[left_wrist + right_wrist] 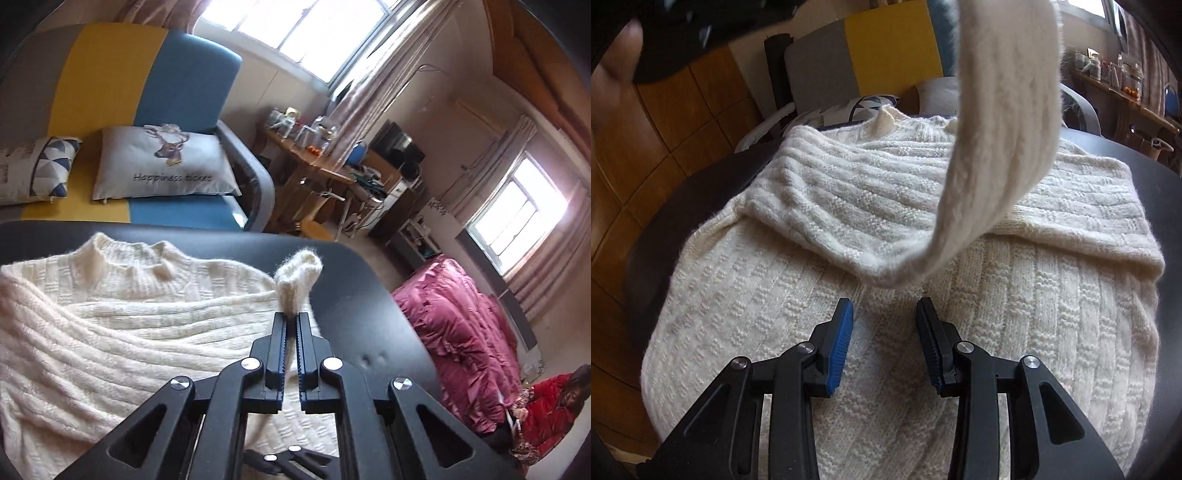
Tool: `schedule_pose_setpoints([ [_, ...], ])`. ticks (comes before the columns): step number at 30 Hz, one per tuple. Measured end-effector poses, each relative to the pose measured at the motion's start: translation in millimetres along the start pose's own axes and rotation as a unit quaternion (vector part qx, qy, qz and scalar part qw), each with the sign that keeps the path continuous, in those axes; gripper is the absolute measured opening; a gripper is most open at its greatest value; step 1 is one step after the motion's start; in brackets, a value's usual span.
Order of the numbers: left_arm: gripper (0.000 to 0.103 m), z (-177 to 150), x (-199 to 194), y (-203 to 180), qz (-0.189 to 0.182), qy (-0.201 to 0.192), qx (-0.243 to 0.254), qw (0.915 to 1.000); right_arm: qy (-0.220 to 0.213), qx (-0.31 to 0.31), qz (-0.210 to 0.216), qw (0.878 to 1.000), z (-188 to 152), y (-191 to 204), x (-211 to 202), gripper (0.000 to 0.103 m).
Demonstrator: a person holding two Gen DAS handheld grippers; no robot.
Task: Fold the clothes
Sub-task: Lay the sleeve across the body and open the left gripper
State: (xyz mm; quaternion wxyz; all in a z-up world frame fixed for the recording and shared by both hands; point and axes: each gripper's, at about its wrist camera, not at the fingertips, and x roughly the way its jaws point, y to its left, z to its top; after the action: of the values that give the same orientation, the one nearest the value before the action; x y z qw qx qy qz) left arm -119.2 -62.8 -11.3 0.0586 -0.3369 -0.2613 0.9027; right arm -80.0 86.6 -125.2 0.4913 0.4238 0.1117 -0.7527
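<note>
Cream cable-knit sweater [871, 332] lies flat on the dark round table [369, 295], collar toward the top of the frame.
The left gripper [291, 321] pinches the sweater's raised sleeve cuff [297, 277]; the sleeve [1001, 122] hangs from upper right down to centre. The right gripper [884, 314] hovers spread wide above the body.

The sweater [820, 332] lies spread on the counter [354, 295], its collar [886, 114] toward 12 o'clock in the right wrist view. One sleeve [1004, 122] rises off the body and hangs above it; its cuff [297, 277] sits between the fingers of the left tool [292, 319]. The right tool [884, 306] hovers over the sweater's lower body. Behind the counter stands a sofa [184, 74] bearing two pillows [166, 162]; a bed [461, 332] lies at 3 o'clock in the left wrist view.
</note>
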Motion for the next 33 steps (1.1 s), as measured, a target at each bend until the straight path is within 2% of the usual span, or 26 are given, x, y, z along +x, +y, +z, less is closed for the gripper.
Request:
schedule_pose_setpoints([
  [2, 0.018, 0.4, 3.6, 2.4, 0.002, 0.016, 0.002, 0.9999, -0.004, 0.015, 0.003, 1.000, -0.5, -4.1, -4.8, 0.039],
  [4, 0.019, 0.8, 4.9, 3.4, 0.013, 0.021, 0.008, 0.9997, -0.010, 0.032, -0.008, 0.999, -1.2, -11.6, -13.3, 0.040],
  [8, 0.021, -2.4, -1.4, 14.0, 0.006, 0.025, -0.006, 0.9997, -0.015, 0.043, -0.032, 0.998, -9.2, -20.4, -38.1, 0.043],
  [12, 0.021, -14.7, -34.0, 38.3, -0.010, 0.005, -0.032, 0.9994, -0.018, 0.049, -0.060, 0.997, -23.4, -32.9, -65.0, 0.043],
  [15, 0.021, -42.3, -73.6, 72.9, -0.014, -0.012, -0.074, 0.9971, -0.022, 0.067, -0.077, 0.994, -35.5, -46.4, -82.4, 0.043],
  [18, 0.023, -80.7, -115.7, 122.5, 0.003, -0.028, -0.141, 0.9897, -0.021, 0.080, -0.088, 0.993, -46.6, -53.3, -87.3, 0.044],
  [21, 0.023, -112.8, -151.0, 167.5, 0.025, -0.047, -0.205, 0.9773, -0.018, 0.075, -0.090, 0.993, -52.6, -46.7, -79.6, 0.044],
  [23, 0.023, -127.5, -162.8, 188.5, 0.026, -0.054, -0.237, 0.9696, -0.010, 0.066, -0.093, 0.993, -55.1, -40.8, -71.3, 0.044],
  [25, 0.023, -131.7, -161.8, 197.4, 0.012, -0.055, -0.259, 0.9641, 0.002, 0.058, -0.095, 0.994, -57.3, -34.6, -60.0, 0.047],
  [27, 0.023, -129.9, -155.8, 197.3, -0.006, -0.061, -0.265, 0.9623, -0.001, 0.049, -0.099, 0.994, -58.9, -29.0, -56.5, 0.059],
  [29, 0.023, -124.0, -141.6, 194.6, -0.027, -0.055, -0.273, 0.9601, 0.000, 0.037, -0.105, 0.994, -59.8, -24.2, -54.1, 0.062],
  [33, 0.023, -115.4, -109.0, 198.5, -0.019, -0.035, -0.290, 0.9562, 0.006, 0.020, -0.113, 0.993, -60.9, -20.9, -52.8, 0.062],
])
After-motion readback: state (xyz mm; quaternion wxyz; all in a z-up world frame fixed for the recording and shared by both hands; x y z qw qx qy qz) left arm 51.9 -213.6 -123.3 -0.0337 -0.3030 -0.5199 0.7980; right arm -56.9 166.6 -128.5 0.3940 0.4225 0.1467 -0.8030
